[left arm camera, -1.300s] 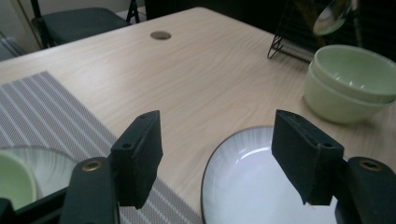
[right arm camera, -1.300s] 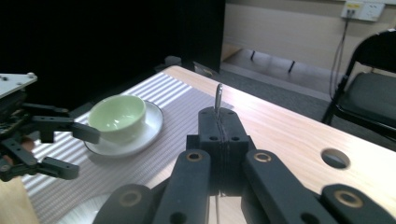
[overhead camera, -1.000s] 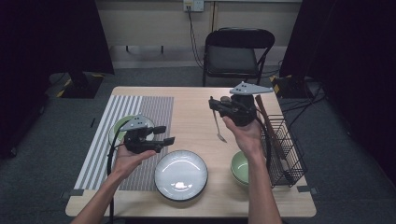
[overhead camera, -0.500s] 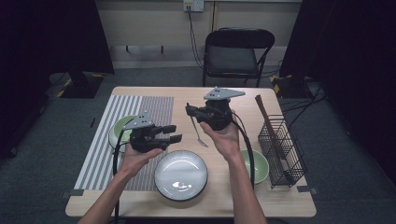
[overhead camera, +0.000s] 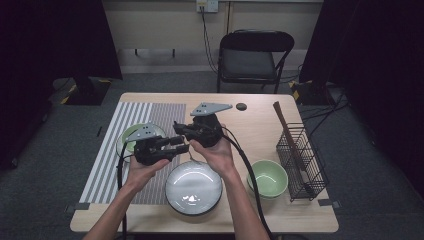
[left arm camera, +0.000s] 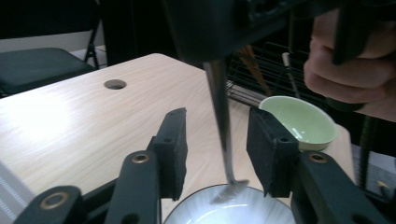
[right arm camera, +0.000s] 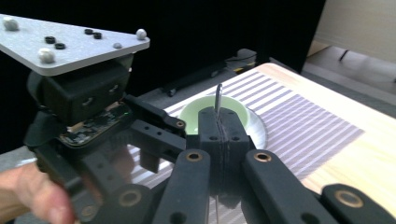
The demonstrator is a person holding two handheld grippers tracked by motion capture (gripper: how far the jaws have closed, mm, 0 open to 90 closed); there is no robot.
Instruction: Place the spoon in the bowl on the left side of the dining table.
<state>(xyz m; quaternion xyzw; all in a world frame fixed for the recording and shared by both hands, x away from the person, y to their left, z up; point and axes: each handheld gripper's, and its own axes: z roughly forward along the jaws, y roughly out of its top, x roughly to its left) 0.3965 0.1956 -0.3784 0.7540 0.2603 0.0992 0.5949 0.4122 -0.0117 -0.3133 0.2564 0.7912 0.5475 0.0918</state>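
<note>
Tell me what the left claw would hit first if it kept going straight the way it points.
Most likely the metal utensil hanging from the shut right claw: it already sits between the left claw's pads, untouched, as those jaws have just been closing. Past it lies the green bowl, though depth is unclear.

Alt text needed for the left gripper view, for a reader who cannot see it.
A thin metal utensil hangs between the left gripper's two black jaws, which have just been closing and do not touch it; its tip is over a white plate. Behind on the wooden table are a green bowl and a wire basket.
</note>
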